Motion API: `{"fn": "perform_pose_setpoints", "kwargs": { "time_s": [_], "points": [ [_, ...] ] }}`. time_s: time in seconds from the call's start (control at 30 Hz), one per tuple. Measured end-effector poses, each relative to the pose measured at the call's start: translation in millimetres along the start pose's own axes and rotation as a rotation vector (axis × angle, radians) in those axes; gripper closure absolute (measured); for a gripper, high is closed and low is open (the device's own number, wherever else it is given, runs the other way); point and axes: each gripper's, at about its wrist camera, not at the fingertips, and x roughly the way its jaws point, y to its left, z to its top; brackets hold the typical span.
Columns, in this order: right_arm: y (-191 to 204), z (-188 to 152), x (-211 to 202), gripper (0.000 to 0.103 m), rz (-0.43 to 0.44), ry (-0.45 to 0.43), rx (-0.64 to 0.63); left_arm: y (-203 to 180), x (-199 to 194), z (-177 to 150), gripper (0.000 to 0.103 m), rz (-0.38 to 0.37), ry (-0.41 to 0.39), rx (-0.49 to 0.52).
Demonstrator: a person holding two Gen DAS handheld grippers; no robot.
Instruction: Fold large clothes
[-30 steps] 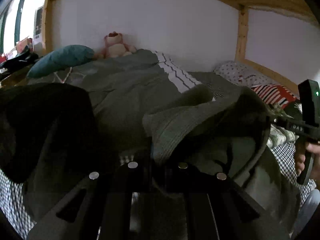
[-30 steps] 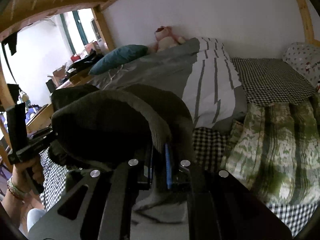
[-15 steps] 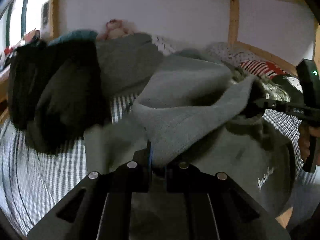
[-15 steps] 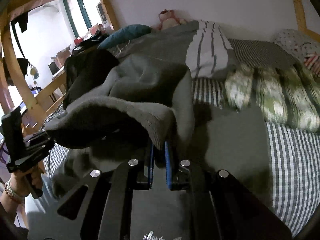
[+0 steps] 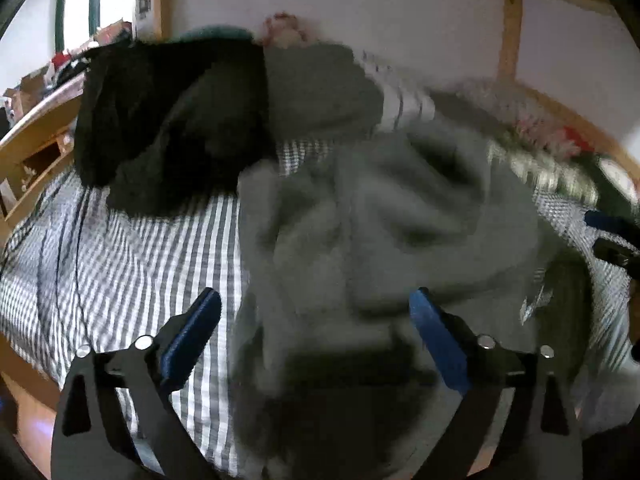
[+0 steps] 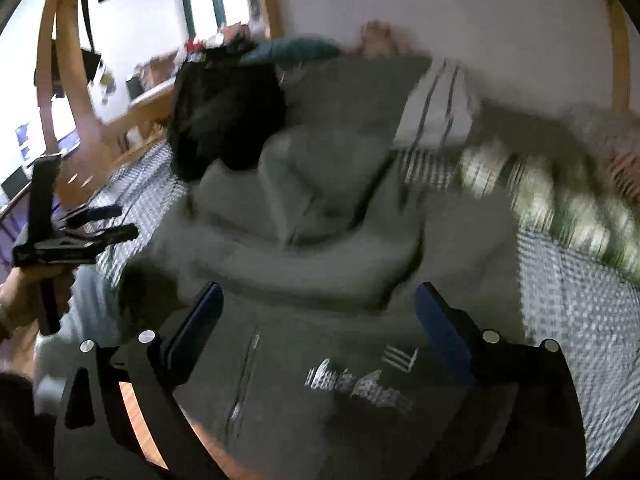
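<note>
A large grey sweatshirt (image 5: pixel 380 232) lies crumpled on the checked bed sheet (image 5: pixel 132 264), also in the right wrist view (image 6: pixel 320 240), with white lettering (image 6: pixel 356 384) on the near part. My left gripper (image 5: pixel 314 312) is open and empty just above the garment's near edge. My right gripper (image 6: pixel 318 308) is open and empty over the lettered part. The left gripper also shows at the left of the right wrist view (image 6: pixel 104 222). Both views are motion-blurred.
A black garment (image 5: pixel 160 120) lies at the back left of the bed. A grey striped duvet (image 5: pixel 332 92), a teal pillow (image 6: pixel 296 48) and a pink plush toy (image 5: pixel 282 32) sit by the wall. A green patterned blanket (image 6: pixel 560 196) lies right. Wooden bed posts frame it.
Both grippers were shut on the sweatshirt and holding it up; now both are open and the sweatshirt has dropped onto the bed in a crumpled heap.
</note>
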Motion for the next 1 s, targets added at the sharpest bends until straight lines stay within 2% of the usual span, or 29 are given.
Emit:
{"fn": "perform_pose_setpoints", "kwargs": {
  "time_s": [0.1,0.13,0.2,0.23,0.3,0.37,0.43,0.47,0.53,0.57,0.63,0.67,0.7,0.77,0.83,0.87,0.93,1.0],
  "points": [
    [-7,50,39,0.007,-0.071,-0.035,-0.016,-17,28,53,0.007,-0.102,-0.040,-0.013],
    [-10,64,57,0.007,-0.079,-0.031,-0.005,-23,42,65,0.006,-0.115,-0.029,-0.004],
    [-25,92,111,0.007,-0.087,0.072,0.075,-39,99,94,0.007,-0.087,0.075,0.028],
    [-34,100,140,0.007,-0.104,0.145,0.117,-42,122,98,0.007,-0.072,0.141,0.032],
    [-45,102,188,0.007,-0.144,0.301,0.165,-40,182,93,0.007,-0.043,0.337,0.017],
    [-56,90,230,0.007,-0.190,0.451,0.177,-34,210,80,0.006,-0.033,0.431,0.026],
    [-62,72,252,0.006,-0.206,0.517,0.167,-28,214,74,0.005,-0.049,0.409,0.022],
    [-68,64,257,0.004,-0.185,0.506,0.198,-25,213,74,0.005,-0.056,0.408,0.011],
    [-68,65,238,0.004,-0.187,0.447,0.214,-27,205,78,0.005,-0.035,0.414,0.000],
    [-67,66,225,0.004,-0.191,0.420,0.220,-32,188,79,0.005,-0.022,0.380,0.004],
    [-60,64,173,0.004,-0.200,0.323,0.239,-45,143,76,0.005,0.004,0.278,0.031],
    [-55,56,149,0.004,-0.205,0.296,0.249,-50,128,71,0.005,0.015,0.253,0.045],
    [-51,48,135,0.004,-0.202,0.290,0.256,-54,116,66,0.005,0.023,0.232,0.066],
    [-37,22,123,0.004,-0.206,0.342,0.221,-61,106,49,0.005,0.066,0.228,0.111],
    [-29,-12,132,0.004,-0.252,0.415,0.162,-57,119,19,0.005,0.100,0.282,0.117],
    [-27,-27,137,0.003,-0.268,0.379,0.135,-53,128,11,0.005,0.073,0.312,0.087],
    [-23,-28,135,0.003,-0.293,0.342,0.107,-38,129,2,0.005,0.010,0.275,-0.014],
    [-23,-21,118,0.003,-0.298,0.333,0.138,-39,120,5,0.005,0.029,0.283,-0.013]
  ]
}}
